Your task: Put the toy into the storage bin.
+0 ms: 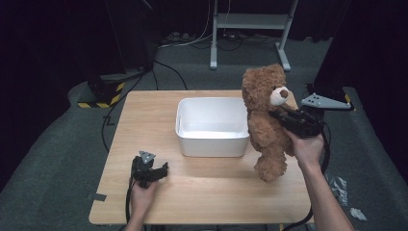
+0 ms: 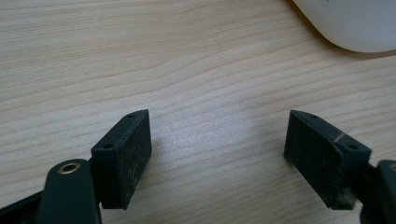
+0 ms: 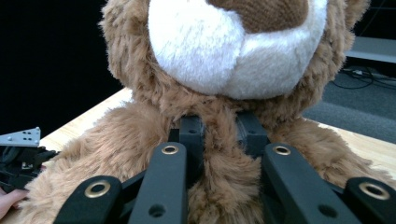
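R gripper [image 1: 281, 115] is pinched on the teddy bear [image 1: 264, 120] at the chest, just under the chin; in the right gripper view the jaws are pressed tight into a fold of fur on the bear [image 3: 219, 140]. The bear hangs upright in the air over the desk [image 1: 207, 192], feet off the wood, just beside the right wall of the white plastic bin [image 1: 211, 144], head above rim level. L gripper [image 1: 161, 169] sits low at the front-left of the desk, well apart from the bear, jaws spread w/ nothing btwn them, only bare wood under it in the left gripper view, w/ a corner of the bin [image 2: 355, 23] at top right.

Step in hand, as I read it: carry the bear over and drop it into the bin. To do it well:
- keep the pinch firm; the grip is on fur and a soft body, so it may slip or swing
- lift till the feet clear the rim before moving sideways twd the bin
- centre the body over the opening, lower feet first, then let go
- L gripper can steady the bin wall if it slides; otherwise keep it out of the way

Count: 1 teddy bear, 1 bin, 2 grippers, 1 desk.
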`<state>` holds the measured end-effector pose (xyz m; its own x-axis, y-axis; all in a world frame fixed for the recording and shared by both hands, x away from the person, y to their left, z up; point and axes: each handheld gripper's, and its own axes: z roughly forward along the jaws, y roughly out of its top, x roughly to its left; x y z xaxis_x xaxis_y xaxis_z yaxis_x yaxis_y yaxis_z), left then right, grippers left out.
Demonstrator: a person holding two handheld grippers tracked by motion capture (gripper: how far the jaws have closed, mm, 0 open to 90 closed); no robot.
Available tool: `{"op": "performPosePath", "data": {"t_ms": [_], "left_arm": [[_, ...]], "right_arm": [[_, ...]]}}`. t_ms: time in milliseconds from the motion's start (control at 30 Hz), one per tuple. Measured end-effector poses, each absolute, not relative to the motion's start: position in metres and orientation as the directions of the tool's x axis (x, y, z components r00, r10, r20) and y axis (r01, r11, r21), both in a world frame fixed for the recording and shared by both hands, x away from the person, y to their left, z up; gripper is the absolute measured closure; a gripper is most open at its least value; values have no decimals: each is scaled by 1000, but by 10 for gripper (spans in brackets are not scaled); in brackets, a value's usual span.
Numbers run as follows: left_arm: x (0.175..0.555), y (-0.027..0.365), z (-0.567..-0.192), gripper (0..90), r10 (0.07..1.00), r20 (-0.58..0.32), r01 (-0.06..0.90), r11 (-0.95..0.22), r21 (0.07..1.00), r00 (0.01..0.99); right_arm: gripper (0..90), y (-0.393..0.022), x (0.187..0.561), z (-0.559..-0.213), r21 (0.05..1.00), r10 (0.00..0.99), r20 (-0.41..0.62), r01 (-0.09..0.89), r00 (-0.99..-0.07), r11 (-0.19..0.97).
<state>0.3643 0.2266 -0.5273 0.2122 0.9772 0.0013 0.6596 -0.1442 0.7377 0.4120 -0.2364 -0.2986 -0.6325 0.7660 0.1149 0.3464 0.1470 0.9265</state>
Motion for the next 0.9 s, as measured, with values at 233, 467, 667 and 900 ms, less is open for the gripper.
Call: {"op": "performPosePath", "data": {"t_ms": [233, 467, 667, 900], "left_arm": [[364, 227, -527, 231, 977, 2, 660, -145, 737, 213], [364, 227, -527, 231, 977, 1, 660, -144, 737, 212], [364, 227, -527, 231, 977, 2, 660, -145, 738, 213], [364, 227, -527, 231, 977, 2, 659, -145, 738, 213]], "right_arm": [[770, -222, 421, -284, 924, 750, 98, 340, -654, 176], [770, -210, 428, -278, 921, 740, 103, 344, -665, 181], [770, -201, 435, -274, 919, 739, 98, 346, -667, 190], [771, -191, 441, -271, 917, 735, 108, 352, -669, 186]]}}
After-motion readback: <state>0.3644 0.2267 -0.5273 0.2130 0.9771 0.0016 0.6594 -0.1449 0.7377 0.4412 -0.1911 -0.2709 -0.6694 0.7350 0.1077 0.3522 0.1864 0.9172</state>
